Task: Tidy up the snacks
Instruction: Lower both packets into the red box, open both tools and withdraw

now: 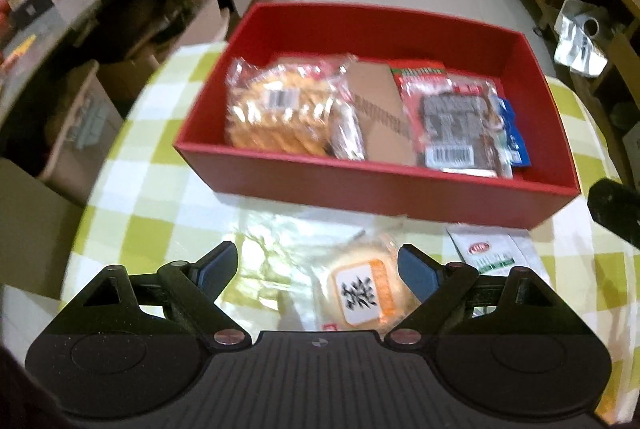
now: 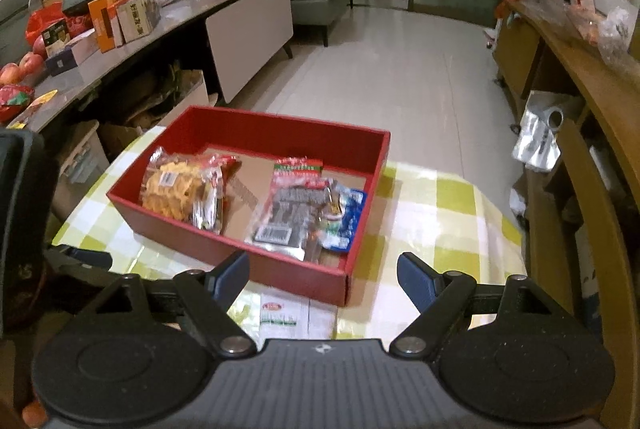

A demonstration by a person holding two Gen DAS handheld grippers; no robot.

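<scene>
A red box (image 1: 384, 199) (image 2: 280, 275) sits on a green-checked tablecloth. Inside lie a bag of yellow crackers (image 1: 276, 105) (image 2: 176, 191), a dark snack pack with a barcode (image 1: 456, 125) (image 2: 290, 211) and a blue packet (image 1: 516, 139) (image 2: 348, 219). In front of the box lie a round rice cracker in clear wrap (image 1: 366, 295) and a white sachet (image 1: 494, 255) (image 2: 280, 313). My left gripper (image 1: 318, 269) is open, with the rice cracker between its fingers. My right gripper (image 2: 324, 277) is open and empty above the box's near corner and the sachet.
The tablecloth (image 1: 160, 213) (image 2: 436, 213) covers a small table. A long counter with boxes and apples (image 2: 100, 25) runs at the left. Wooden furniture (image 2: 580, 97) stands at the right. Tiled floor (image 2: 400, 69) lies beyond the table.
</scene>
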